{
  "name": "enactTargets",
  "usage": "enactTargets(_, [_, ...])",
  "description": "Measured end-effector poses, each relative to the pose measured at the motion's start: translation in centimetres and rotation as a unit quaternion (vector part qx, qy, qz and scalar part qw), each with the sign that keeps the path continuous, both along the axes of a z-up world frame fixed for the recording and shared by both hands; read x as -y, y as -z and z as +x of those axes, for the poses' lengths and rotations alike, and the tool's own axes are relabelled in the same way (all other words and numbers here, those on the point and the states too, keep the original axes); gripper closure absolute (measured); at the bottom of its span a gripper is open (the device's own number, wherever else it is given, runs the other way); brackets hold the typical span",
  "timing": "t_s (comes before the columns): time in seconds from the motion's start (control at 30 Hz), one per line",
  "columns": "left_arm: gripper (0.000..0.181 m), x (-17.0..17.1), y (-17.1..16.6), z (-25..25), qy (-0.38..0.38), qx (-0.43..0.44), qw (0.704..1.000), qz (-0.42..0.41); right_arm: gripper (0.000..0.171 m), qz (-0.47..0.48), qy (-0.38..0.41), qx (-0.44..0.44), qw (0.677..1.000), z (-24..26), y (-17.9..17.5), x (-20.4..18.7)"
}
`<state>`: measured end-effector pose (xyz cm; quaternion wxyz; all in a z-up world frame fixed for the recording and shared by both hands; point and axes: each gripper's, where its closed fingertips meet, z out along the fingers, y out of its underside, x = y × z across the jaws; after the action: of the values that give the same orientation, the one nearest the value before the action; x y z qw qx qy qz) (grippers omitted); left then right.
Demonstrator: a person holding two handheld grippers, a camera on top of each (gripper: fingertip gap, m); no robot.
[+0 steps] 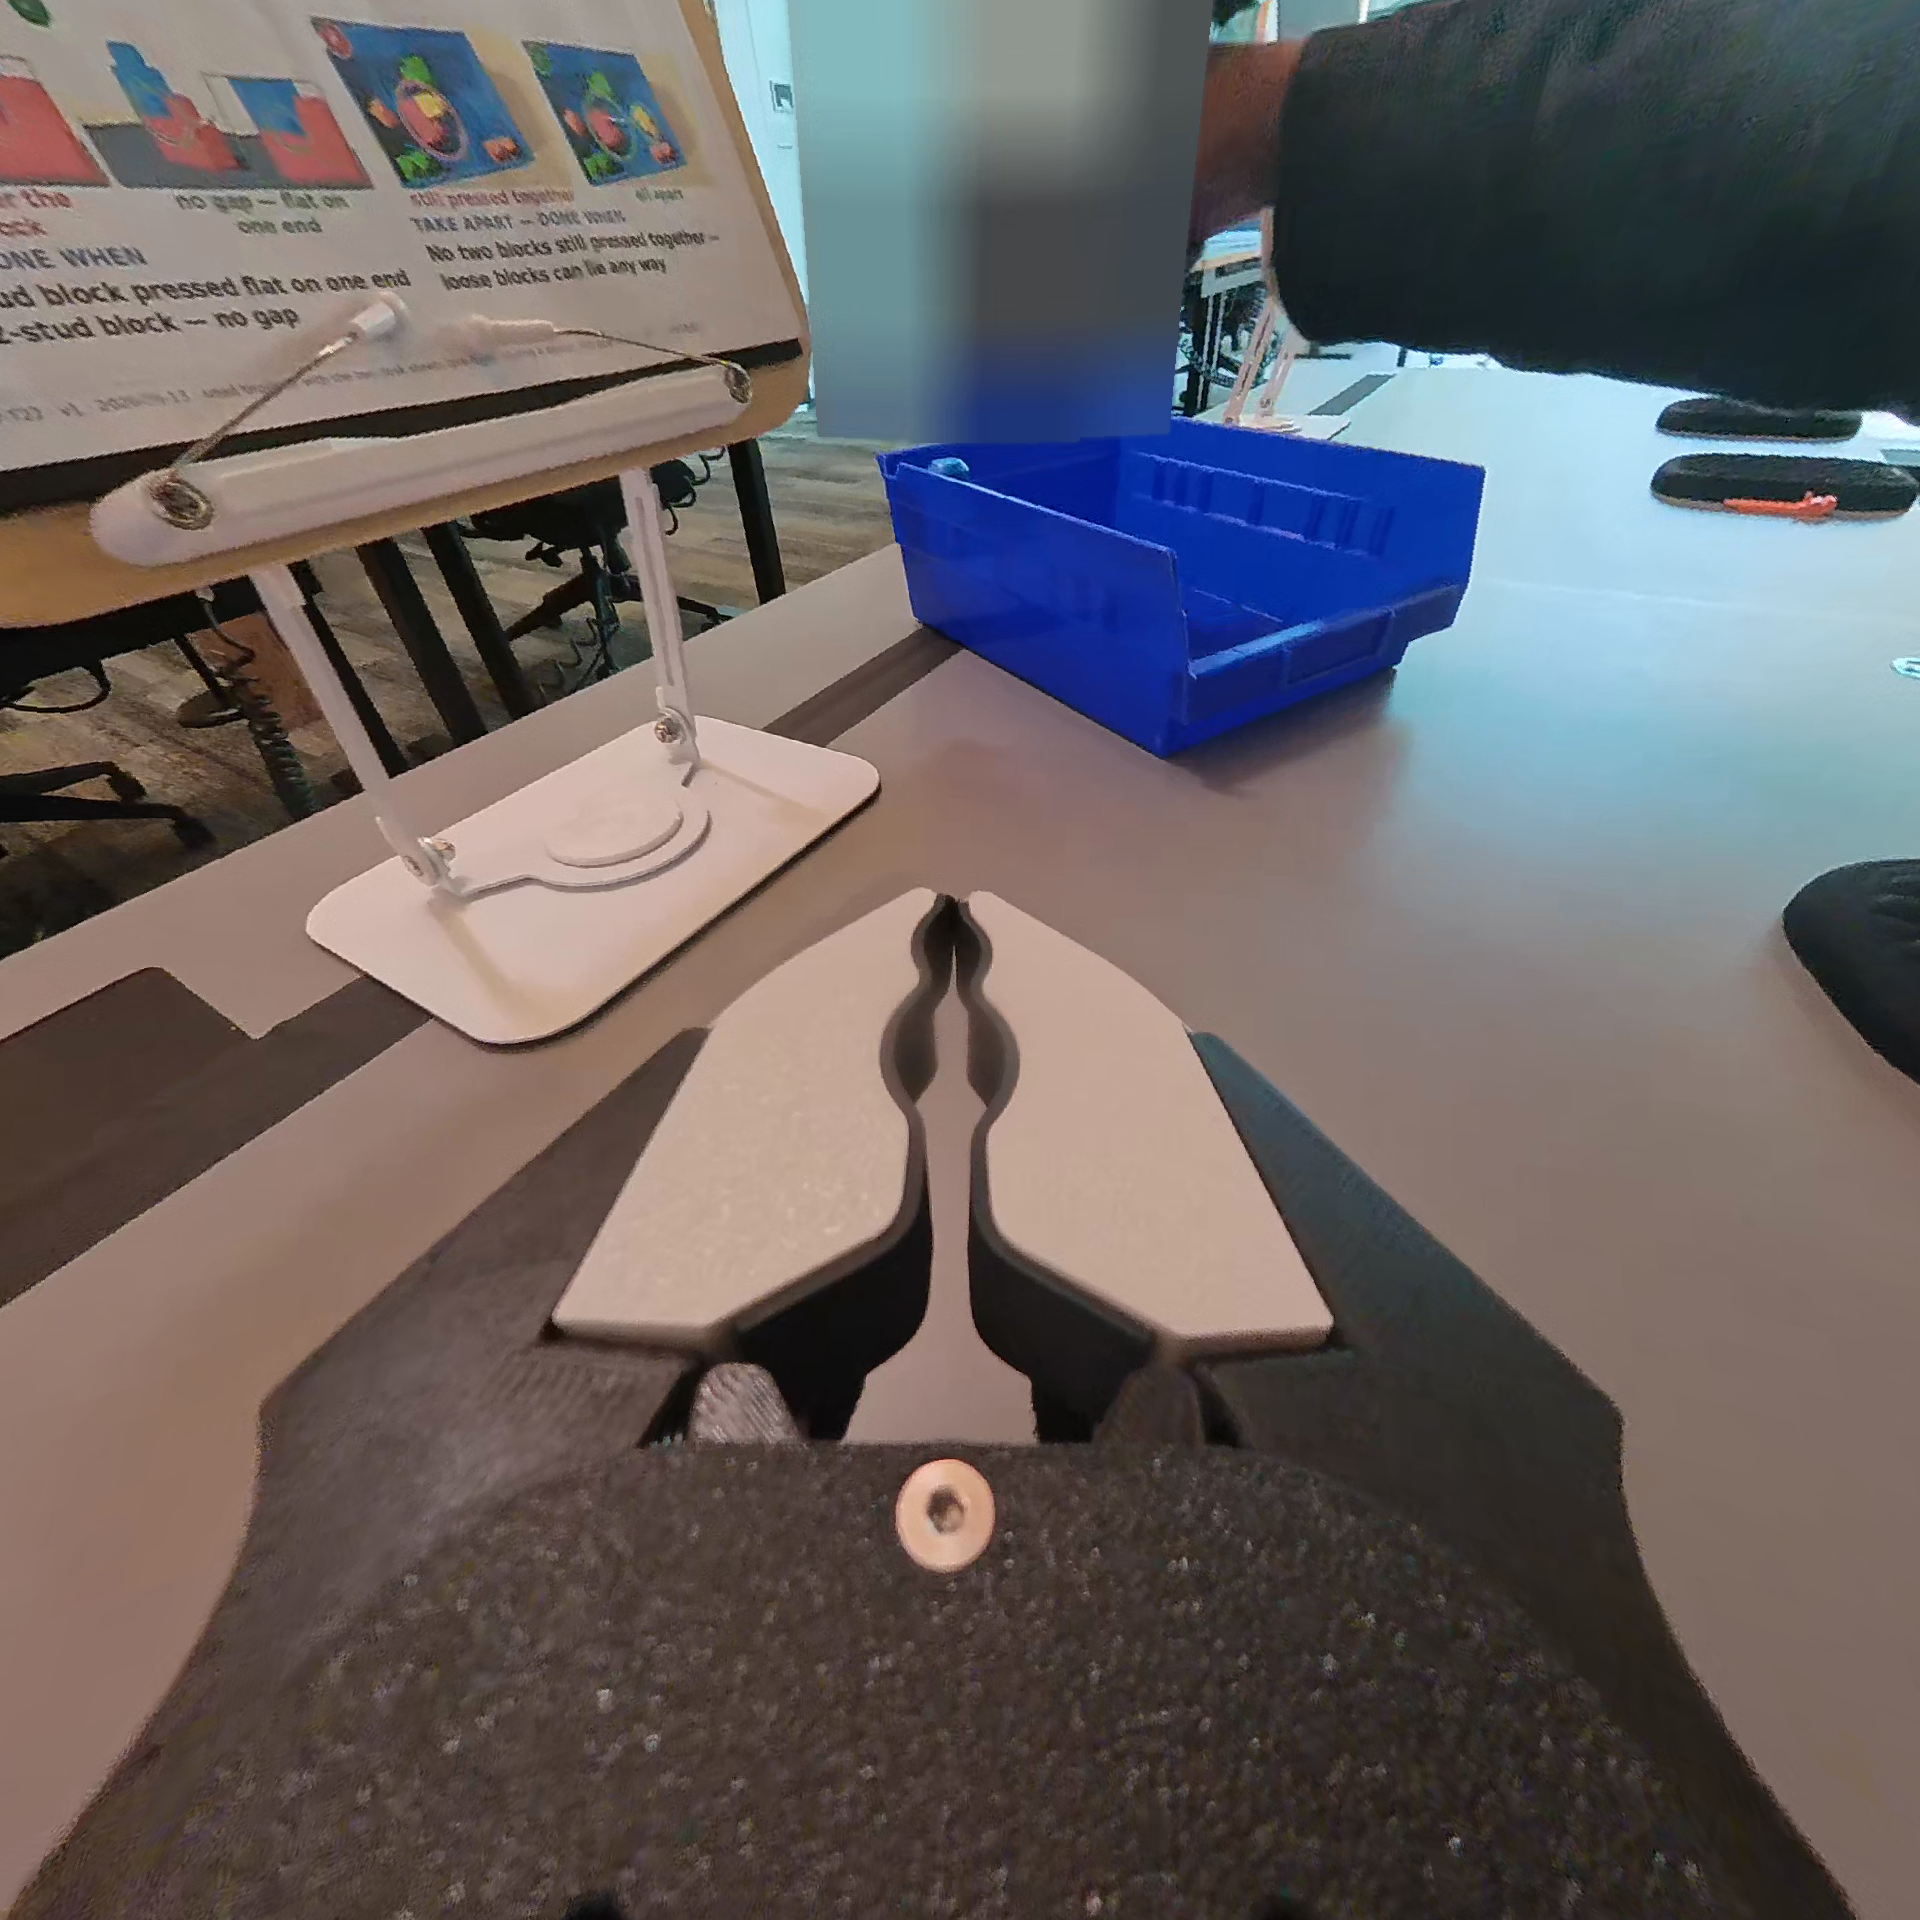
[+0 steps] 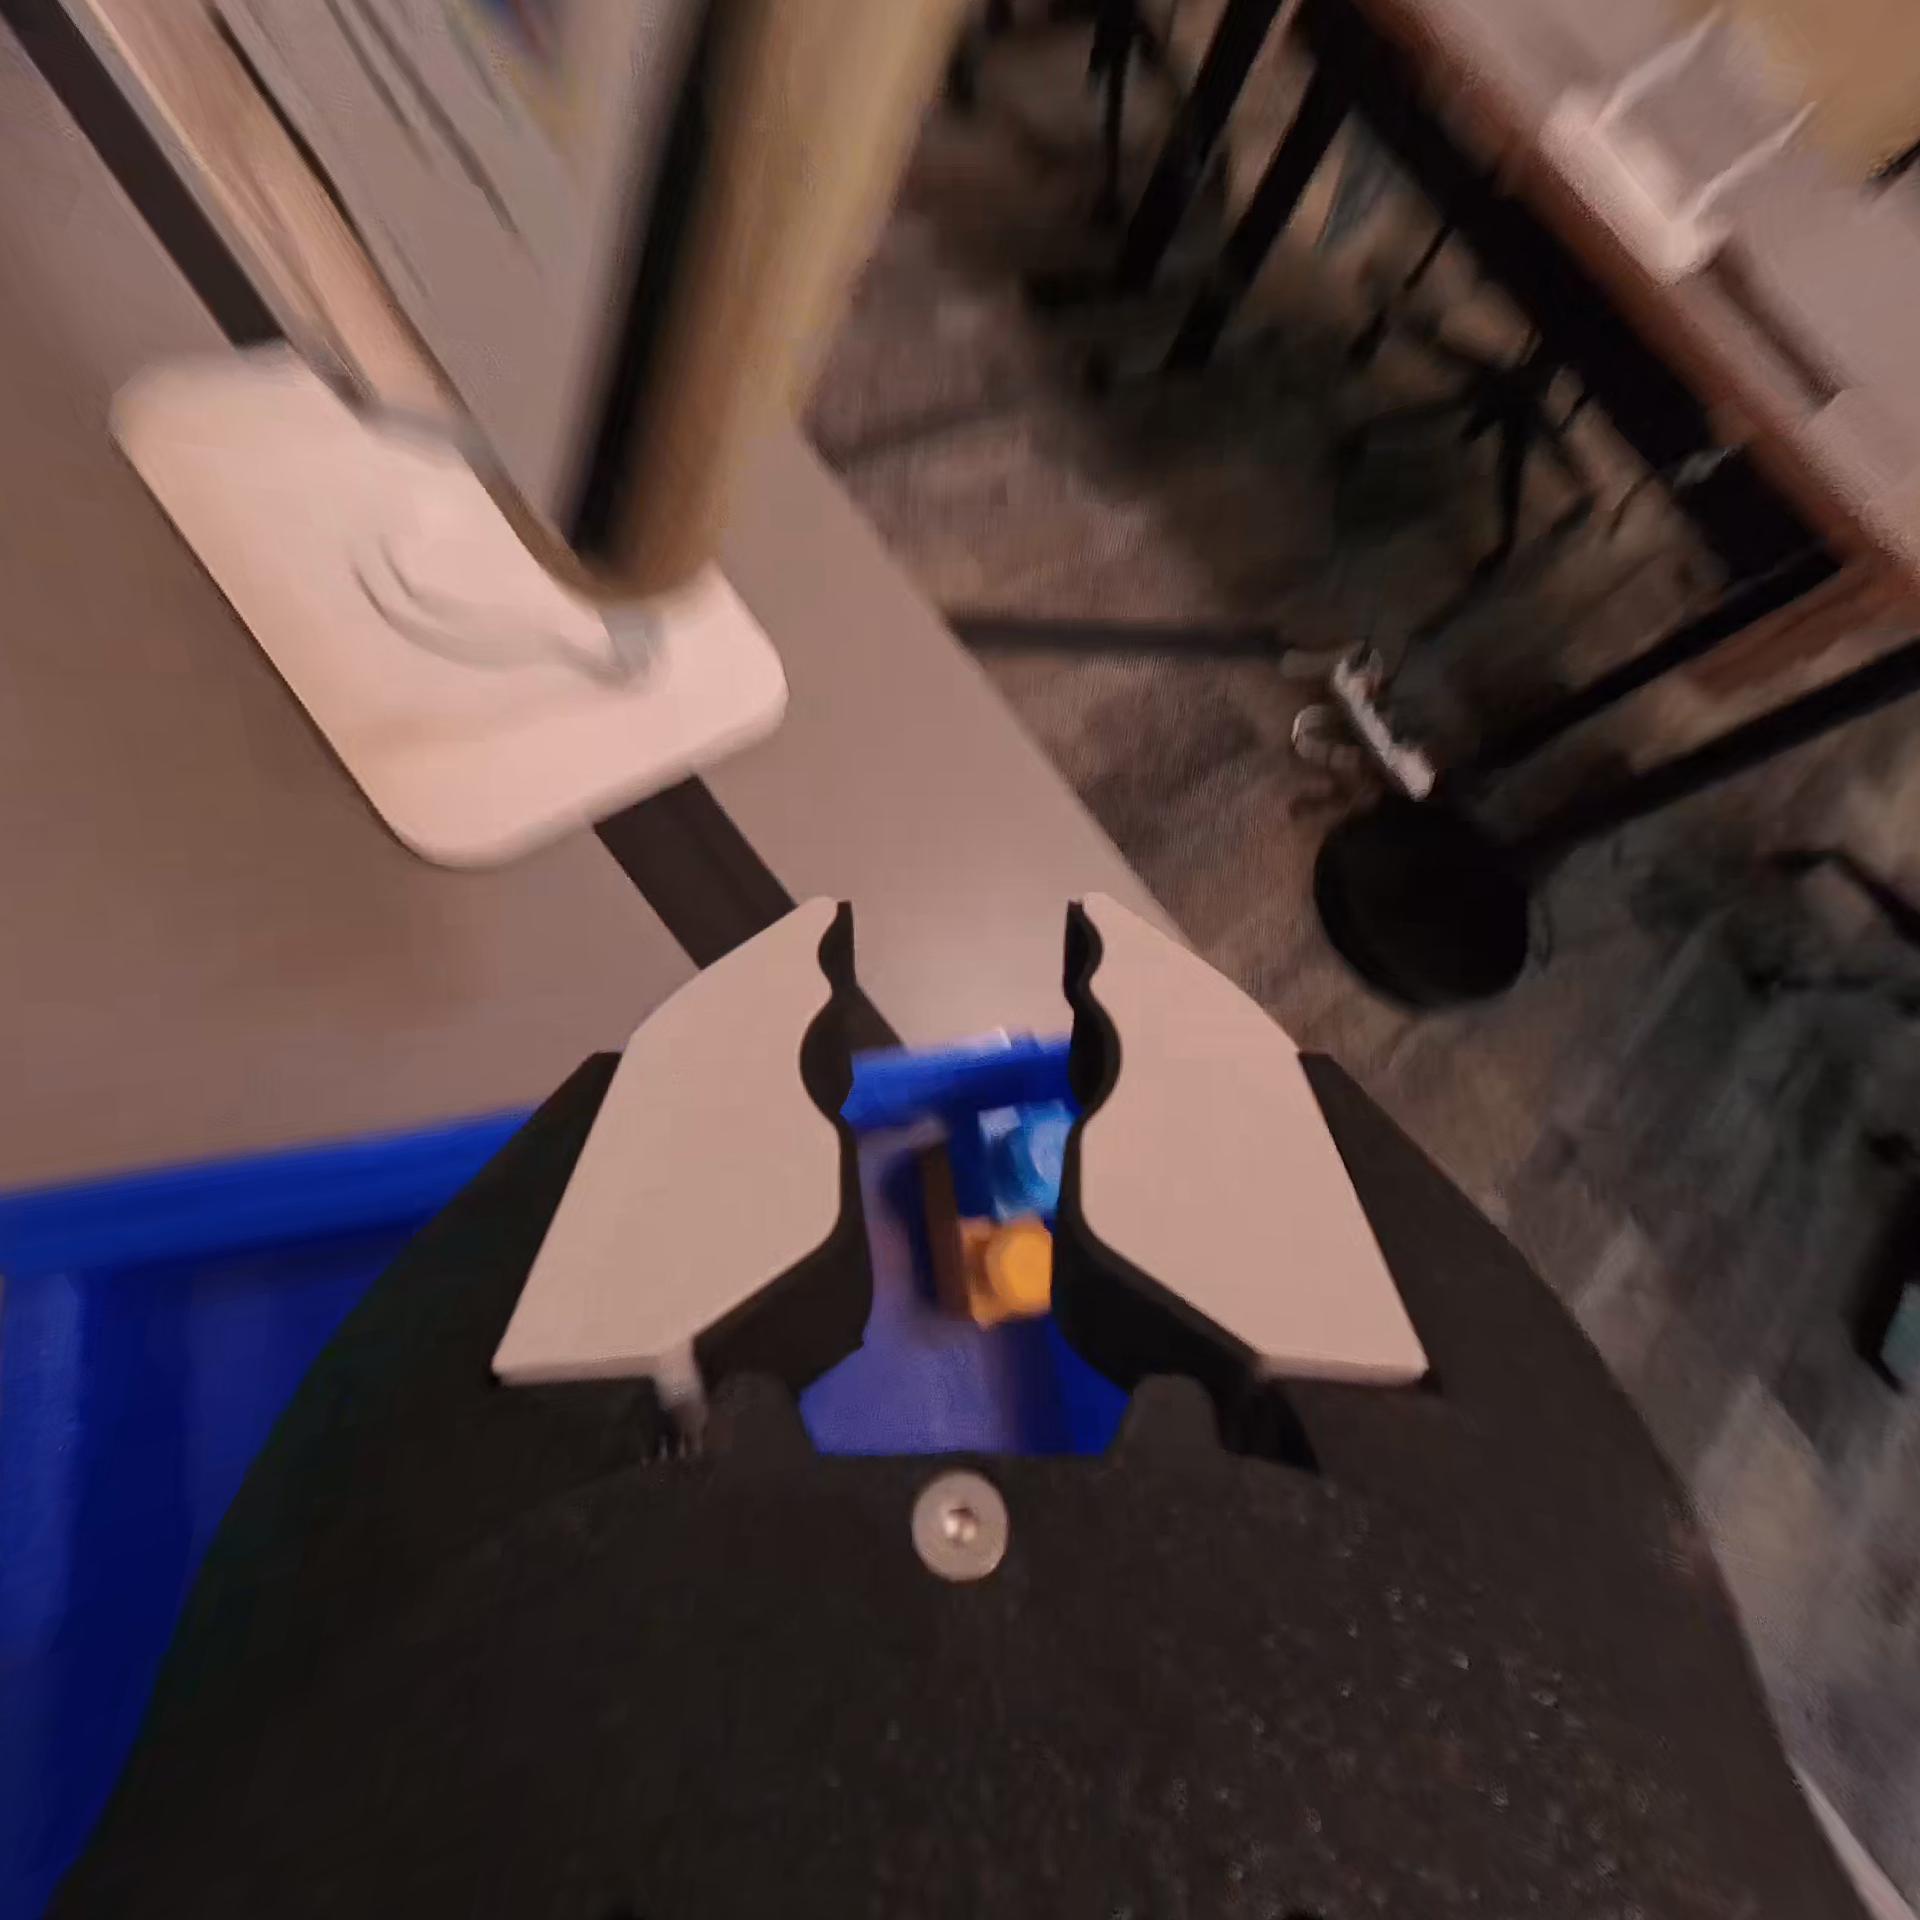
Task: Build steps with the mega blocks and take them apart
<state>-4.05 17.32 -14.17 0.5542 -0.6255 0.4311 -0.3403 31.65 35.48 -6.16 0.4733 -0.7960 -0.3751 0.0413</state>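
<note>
Glossy blue plastic bin (image 1: 1226,582) on a smooth matt grey table (image 1: 1351,935).

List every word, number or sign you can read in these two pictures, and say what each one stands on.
White printed instruction sheet on the tilted wooden board: red and dark headings and captions under small coloured pictures. They are legible, but I do not quote writing.
Foot line of that sheet: too small and blurred to read.
Blue plastic bin: no writing visible.
Right wrist view: too blurred, nothing readable.
</note>
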Motion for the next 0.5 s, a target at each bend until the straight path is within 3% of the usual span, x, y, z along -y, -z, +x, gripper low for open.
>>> enactTargets(0.1, [0.181, -0.4, -0.7, -0.5, -0.017, 0.014, 1.0, -0.003, 0.135, 0.122, 0.0, -0.13, 0.984, -5.3, -6.8, 3.6])
enactTargets(0.2, [0.181, -1.1, -1.0, -1.2, -0.044, 0.017, 0.999, -0.005, 0.136, 0.195, 0.03, -0.225, 0.954, -10.1, -9.7, 8.0])
enactTargets(0.33, [0.181, -2.1, -1.2, -2.1, -0.078, 0.017, 0.997, -0.016, 0.149, 0.19, 0.05, -0.291, 0.936, -17.6, -6.9, 12.8])
enactTargets(0.5, [0.181, -2.6, -2.5, -3.1, -0.102, 0.035, 0.994, -0.013, 0.165, 0.126, 0.087, -0.309, 0.939, -24.9, 1.2, 16.1])
